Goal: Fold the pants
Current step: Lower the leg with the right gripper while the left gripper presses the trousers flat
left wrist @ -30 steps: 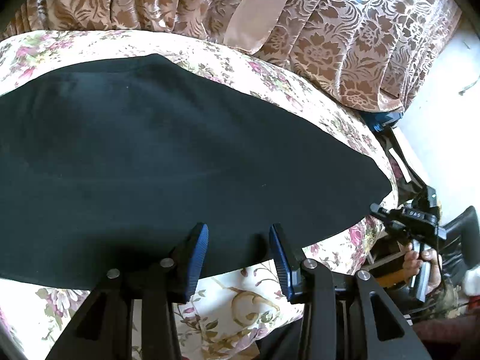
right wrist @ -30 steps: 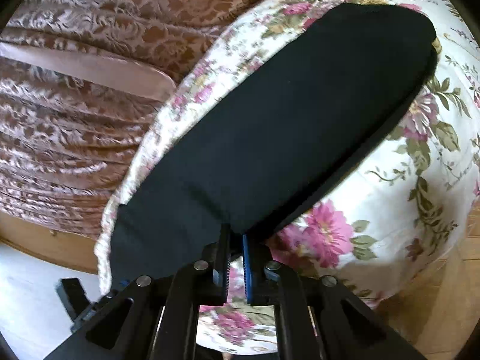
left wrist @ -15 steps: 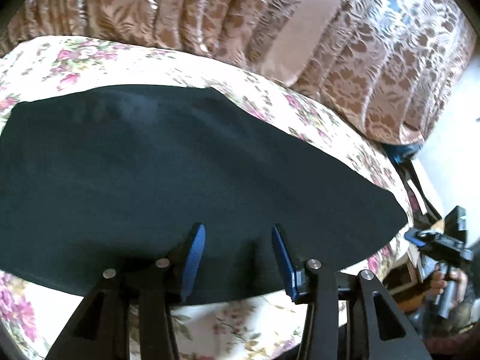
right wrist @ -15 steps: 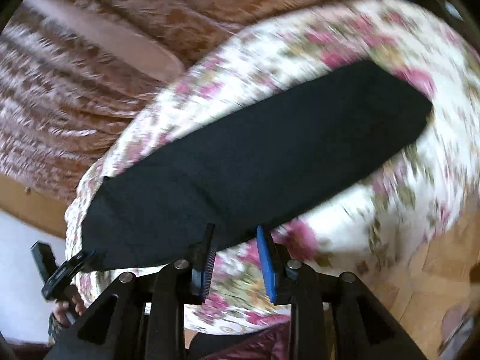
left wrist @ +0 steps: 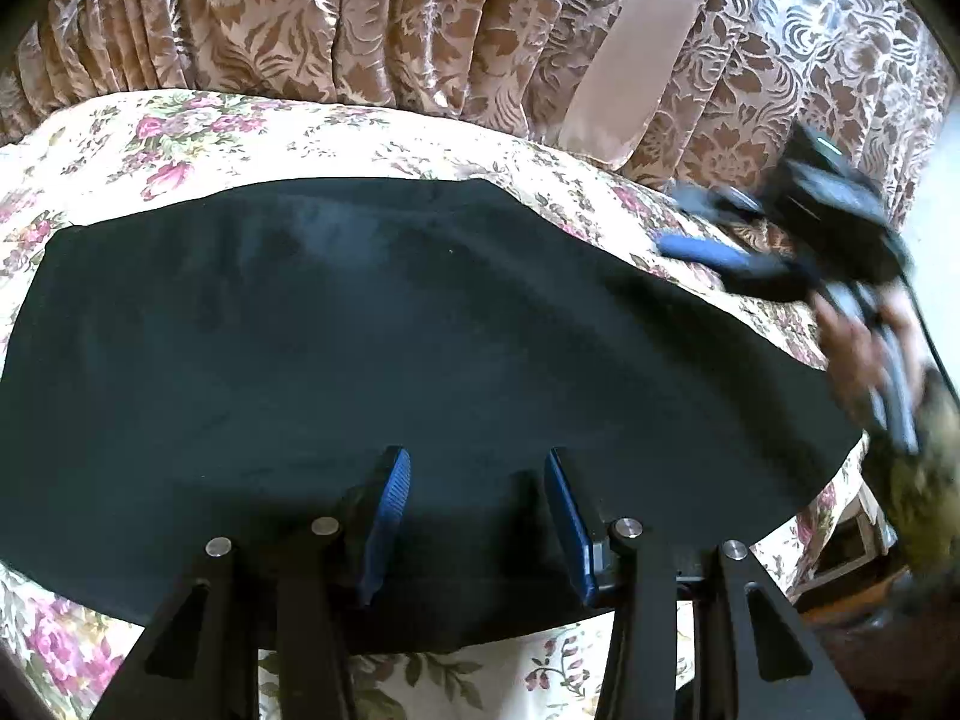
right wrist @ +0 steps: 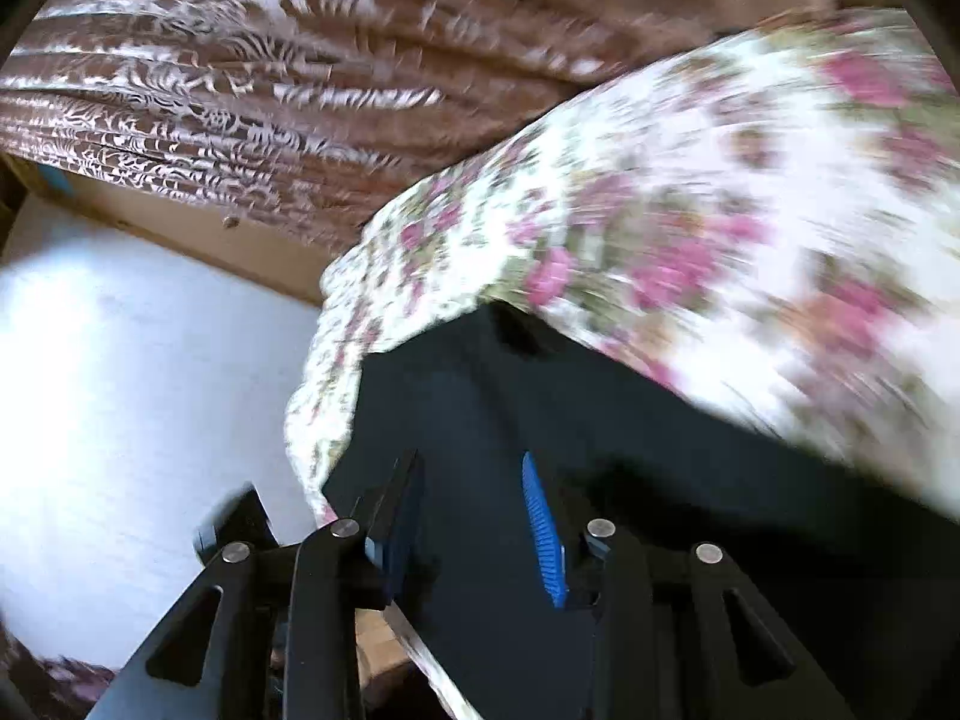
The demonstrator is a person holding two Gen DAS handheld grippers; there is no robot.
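The black pants (left wrist: 390, 348) lie flat and folded lengthwise on a floral bedspread (left wrist: 198, 132). My left gripper (left wrist: 474, 474) is open, its blue pads over the pants' near edge, holding nothing. My right gripper (left wrist: 708, 228) shows blurred at the right in the left wrist view, above the far right end of the pants. In the right wrist view the right gripper (right wrist: 471, 474) is open over the end of the pants (right wrist: 600, 480) near the bed's corner. That view is motion-blurred.
A brown patterned curtain (left wrist: 360, 18) hangs behind the bed. The bed's edge (right wrist: 324, 396) drops to a pale floor (right wrist: 120, 390) on the left of the right wrist view. A person's hand (left wrist: 864, 348) holds the right gripper.
My right gripper let go of the pants' edge, opened, and swung up over the pants' end. My left gripper moved forward over the pants, still open.
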